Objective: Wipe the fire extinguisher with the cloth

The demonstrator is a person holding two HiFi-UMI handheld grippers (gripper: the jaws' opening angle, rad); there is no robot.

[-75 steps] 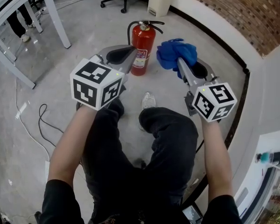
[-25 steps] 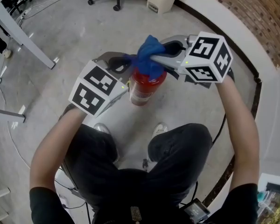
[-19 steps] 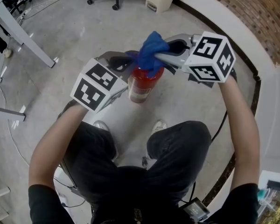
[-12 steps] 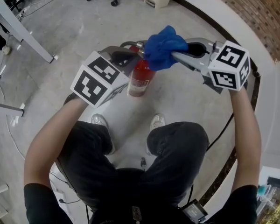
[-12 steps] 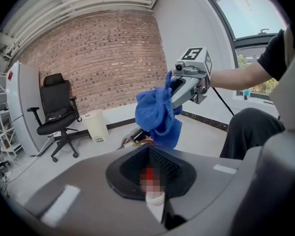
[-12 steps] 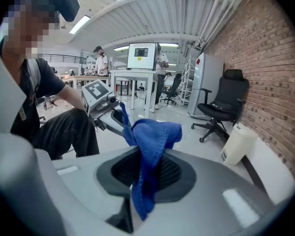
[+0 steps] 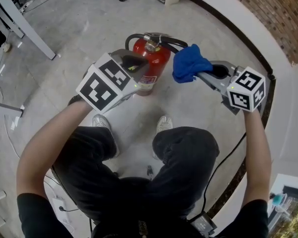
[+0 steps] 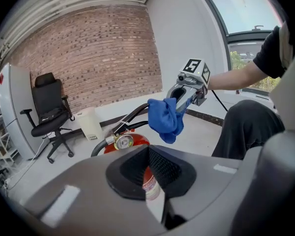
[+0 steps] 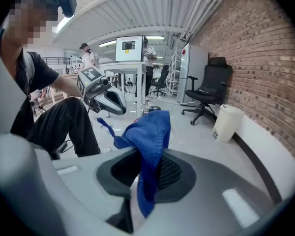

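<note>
- Presently, the red fire extinguisher [image 7: 153, 63] stands upright on the grey floor [image 7: 64, 48], straight ahead of the person's shoes [image 7: 161, 125]; its gauge [image 8: 124, 141] and black hose [image 7: 130, 37] are at the top, facing up toward the head view.
- The right gripper [image 7: 202, 74] has its jaws clamped on the blue cloth [image 7: 188, 68]; the right gripper view shows the fabric pinched in the jaw notch, with a loose bunch standing out past the tips and a tail hanging below; that free bunch is probably meant as the wiping face.
- The cloth sits just beside the extinguisher's upper right side in the head view; it looks apart from the red body, not pressed on; in the left gripper view it hangs in the air above and beyond the gauge.
- The left gripper [image 7: 138, 66] has its jaws together with nothing between them; the left gripper view shows only the extinguisher's label [image 8: 150, 188] beyond the closed tips.
- The left gripper's tip overlaps the cylinder's left flank in the head view; whether it touches cannot be told; judged, it is placed there to steady the extinguisher against the push of wiping from the opposite side.
- Judged, the task is mid-wipe or between strokes; the next stroke needs the cloth brought back against the cylinder wall; the risk is tipping the extinguisher if the left side gives no brace.
</note>
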